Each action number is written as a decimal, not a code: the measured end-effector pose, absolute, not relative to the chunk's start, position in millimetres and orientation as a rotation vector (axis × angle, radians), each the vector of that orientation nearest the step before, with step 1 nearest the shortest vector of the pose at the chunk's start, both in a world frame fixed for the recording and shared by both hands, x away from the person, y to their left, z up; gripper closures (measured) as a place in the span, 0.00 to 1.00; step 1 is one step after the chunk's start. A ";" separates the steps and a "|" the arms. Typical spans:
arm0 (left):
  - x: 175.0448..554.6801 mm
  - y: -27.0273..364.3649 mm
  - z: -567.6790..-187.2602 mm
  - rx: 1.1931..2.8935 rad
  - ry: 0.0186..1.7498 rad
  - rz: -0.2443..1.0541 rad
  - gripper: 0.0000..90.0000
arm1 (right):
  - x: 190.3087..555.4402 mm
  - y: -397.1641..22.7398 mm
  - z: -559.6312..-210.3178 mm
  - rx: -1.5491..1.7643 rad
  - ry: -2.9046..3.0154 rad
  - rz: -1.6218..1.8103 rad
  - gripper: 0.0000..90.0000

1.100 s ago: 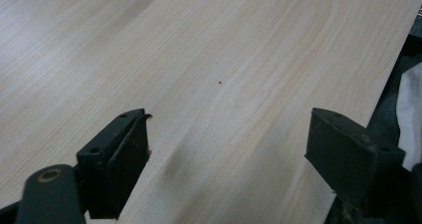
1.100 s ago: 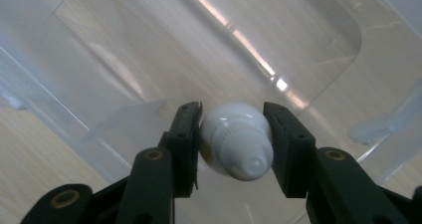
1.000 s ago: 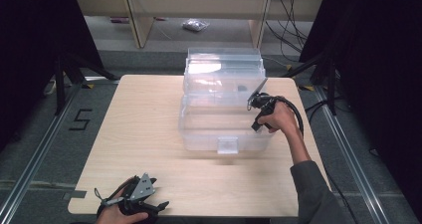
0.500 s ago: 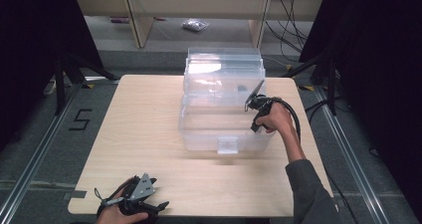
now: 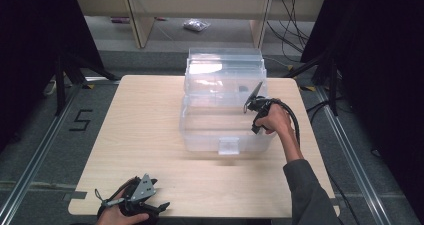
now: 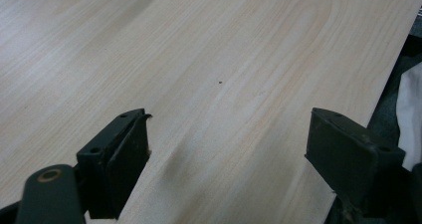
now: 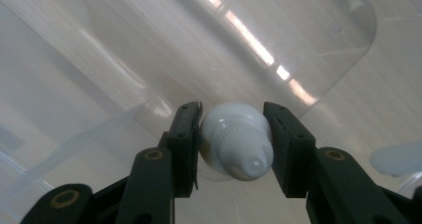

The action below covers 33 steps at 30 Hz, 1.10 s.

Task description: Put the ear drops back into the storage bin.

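One pale wood table (image 5: 150,135), dark room, clear bin (image 5: 225,110) on it.
My right gripper (image 7: 234,144) pinches a white bottle (image 7: 236,139) over the bin; left gripper (image 6: 229,154) jaws spread above bare wood.

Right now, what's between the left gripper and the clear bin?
Nothing but bare table, per the high view: left gripper sits at the near edge, clear bin farther back.

Pale wooden table (image 5: 150,135) bearing one clear plastic box (image 5: 225,120)

The box is sitting toward the table's far edge, lid seemingly standing open behind it.
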State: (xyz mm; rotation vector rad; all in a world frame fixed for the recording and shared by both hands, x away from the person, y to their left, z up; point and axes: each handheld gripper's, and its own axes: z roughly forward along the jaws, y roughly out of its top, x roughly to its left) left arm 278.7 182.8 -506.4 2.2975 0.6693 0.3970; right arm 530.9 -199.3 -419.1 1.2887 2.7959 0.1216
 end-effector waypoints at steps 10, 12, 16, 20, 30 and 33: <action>278.9 182.9 -506.1 2.298 0.665 0.398 0.18 | 534.2 -198.1 -426.4 1.312 2.803 0.102 0.67; 278.8 183.0 -506.0 2.298 0.665 0.398 0.18 | 534.2 -198.4 -428.8 1.332 2.806 0.106 0.67; 278.9 182.8 -506.2 2.301 0.663 0.400 0.18 | 534.3 -200.4 -434.4 1.319 2.808 0.112 0.67; 278.9 182.9 -506.2 2.301 0.664 0.399 0.18 | 534.1 -200.8 -436.1 1.331 2.809 0.115 0.67; 279.0 183.0 -505.9 2.309 0.643 0.405 0.18 | 531.6 -200.5 -431.3 1.316 2.803 0.139 0.65; 279.0 182.8 -506.0 2.308 0.643 0.405 0.18 | 532.0 -200.9 -429.8 1.308 2.807 0.138 0.65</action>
